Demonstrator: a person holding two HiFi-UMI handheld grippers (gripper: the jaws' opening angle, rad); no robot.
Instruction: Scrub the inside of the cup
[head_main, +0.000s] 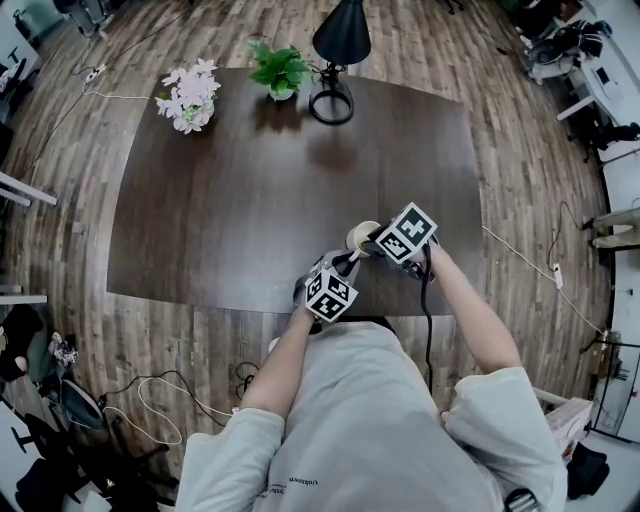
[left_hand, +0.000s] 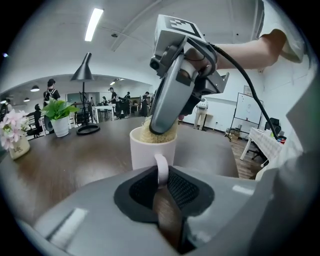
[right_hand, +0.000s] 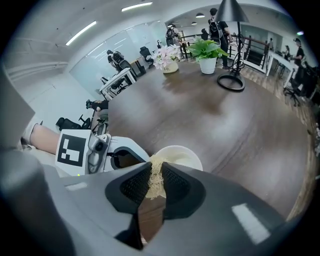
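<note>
Cup (left_hand: 145, 150) at the table's (head_main: 250, 200) five o'clock; left gripper (left_hand: 163, 186) clenches its handle (left_hand: 162, 167); right gripper (right_hand: 155, 177) pinches a scrubber (left_hand: 146, 134) inside it.

A dark brown wooden desk (head_main: 250, 220) stands on a floor of grey-brown planks (head_main: 520, 170). Along its far edge stand a black lamp (head_main: 340, 40) with a cone shade and ring base, a green plant in a white pot (head_main: 279, 70) and a bunch of pink flowers (head_main: 188, 97). A white cable (head_main: 520, 250) trails over the floor to the right. Beyond lies an open office with a white ceiling, lit strip lights (left_hand: 93, 24), a whiteboard (left_hand: 247, 107) and people (left_hand: 115, 97) among distant tables.
</note>
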